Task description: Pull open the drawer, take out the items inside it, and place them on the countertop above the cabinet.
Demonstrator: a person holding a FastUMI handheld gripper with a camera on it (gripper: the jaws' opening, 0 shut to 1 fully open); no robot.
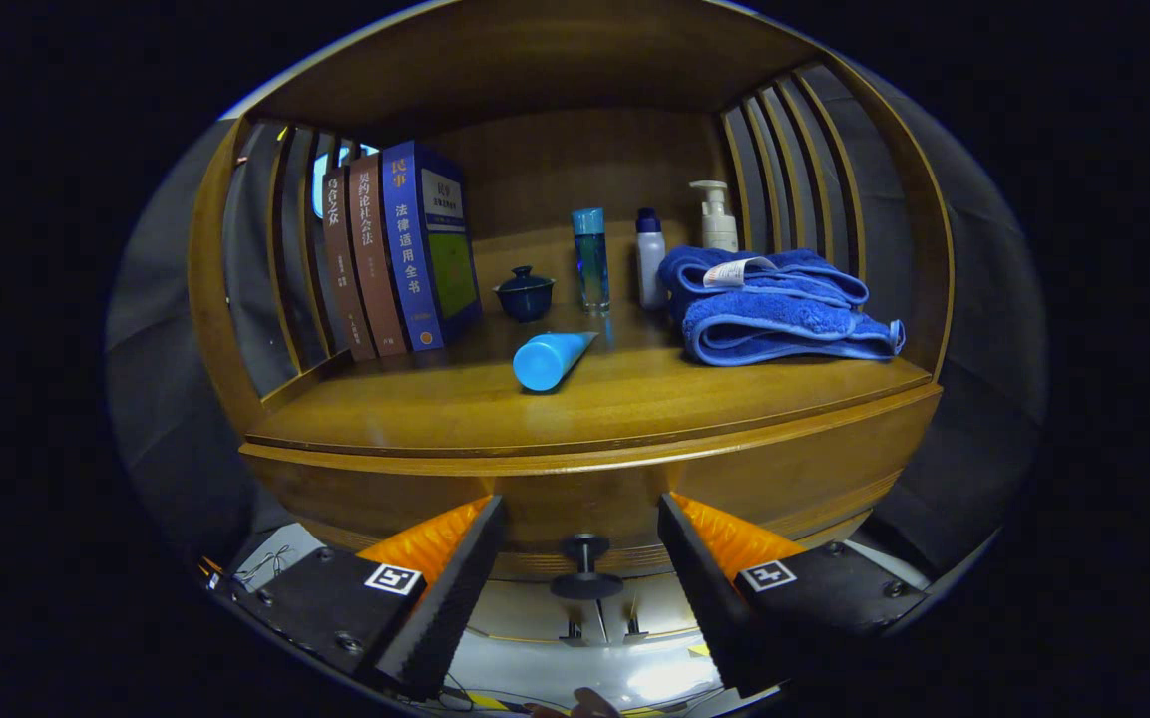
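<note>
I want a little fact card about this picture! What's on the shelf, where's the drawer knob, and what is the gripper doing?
hand-held gripper: open, fingers apart on either side of the knob, touching nothing
drawer knob: dark, round, between the fingers
drawer front: wooden, looks shut
countertop: wooden, above the drawer
books: three, upright, at one end
lidded cup: dark blue, beside the books
blue tube: lying down, near the front
bottles: three, standing at the back
towel: blue, folded, at the other end

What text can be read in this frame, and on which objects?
"法律适用全书": blue book spine.
"乌合之众": leftmost brown book spine.
Too blurred: middle brown book, towel tag.
The open claw straddles the drawer knob.
</note>
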